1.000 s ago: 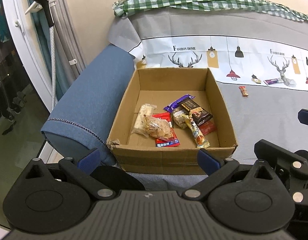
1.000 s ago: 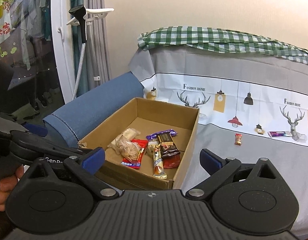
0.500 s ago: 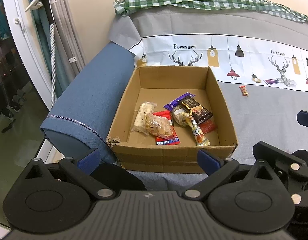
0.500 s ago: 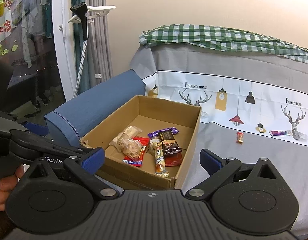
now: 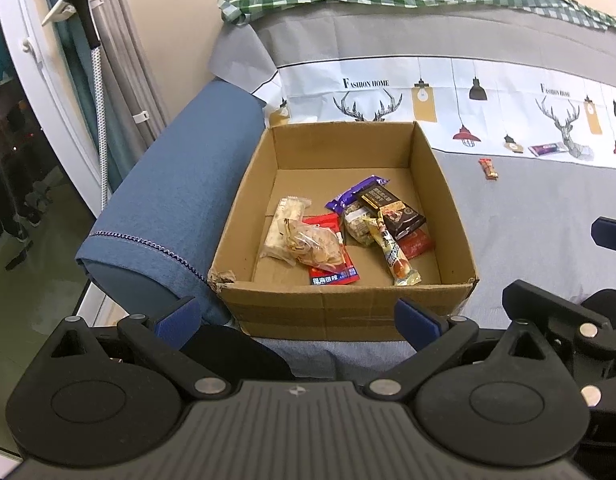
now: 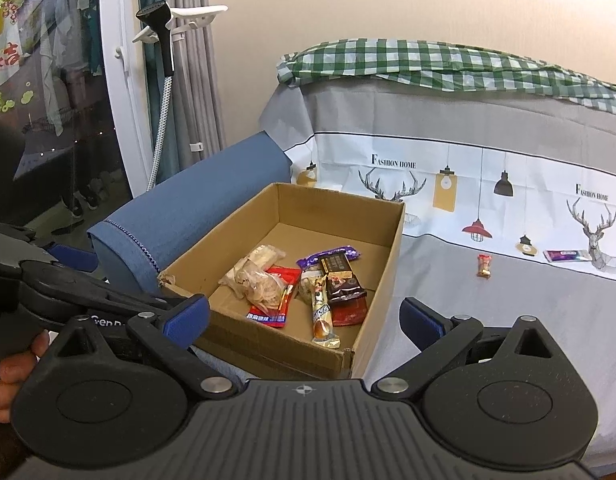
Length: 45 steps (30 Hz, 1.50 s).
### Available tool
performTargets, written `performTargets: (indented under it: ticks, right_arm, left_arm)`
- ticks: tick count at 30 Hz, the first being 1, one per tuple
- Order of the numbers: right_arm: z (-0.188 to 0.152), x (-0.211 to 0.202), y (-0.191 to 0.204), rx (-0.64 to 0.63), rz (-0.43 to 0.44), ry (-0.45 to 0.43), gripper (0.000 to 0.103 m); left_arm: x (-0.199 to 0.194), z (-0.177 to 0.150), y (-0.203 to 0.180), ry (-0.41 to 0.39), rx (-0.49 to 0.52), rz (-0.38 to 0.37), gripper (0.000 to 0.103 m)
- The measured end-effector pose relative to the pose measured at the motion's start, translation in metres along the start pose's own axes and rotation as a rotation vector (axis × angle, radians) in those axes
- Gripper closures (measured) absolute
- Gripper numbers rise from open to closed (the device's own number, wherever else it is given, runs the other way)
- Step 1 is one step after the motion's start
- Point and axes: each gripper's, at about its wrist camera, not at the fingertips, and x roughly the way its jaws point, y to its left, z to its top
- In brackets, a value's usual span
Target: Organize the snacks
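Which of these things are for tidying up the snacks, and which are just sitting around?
For the job:
cardboard box
snack packets in the box
small red snack on the sofa cover
purple packet on the sofa cover
left gripper, open
right gripper, open

Just lying about:
blue armrest
green checked cloth
steamer head on its stand
curtain

Left gripper [image 5: 295,316], right gripper [image 6: 303,316]: wide, empty.

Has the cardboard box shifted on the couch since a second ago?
No. The cardboard box still sits against the blue armrest; only the cameras' framing changed slightly.
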Motion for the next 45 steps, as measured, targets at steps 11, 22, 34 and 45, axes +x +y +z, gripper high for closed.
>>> performTargets:
  ticks: [11, 22, 34, 45]
  right_arm:
    - [-0.008, 0.01, -0.032, 0.098, -0.036, 0.01, 0.003]
    - [-0.019, 0.006, -0.14, 0.292, -0.232, -0.004, 0.003]
    - [-0.033, 0.043, -0.361, 0.705, -0.47, -0.003, 0.001]
    - [-0.005, 0.223, -0.527, 0.751, -0.575, 0.065, 0.001]
  left_arm:
    - [0.021, 0.027, -0.033, 0.035, 0.077, -0.036, 0.0]
    - [0.056, 0.11, -0.121, 0.034, 0.177, -0.14, 0.0]
    - [0.21, 0.217, -0.288, 0.205, 0.219, -0.247, 0.0]
    - [0.399, 0.249, -0.374, 0.361, 0.15, -0.206, 0.0]
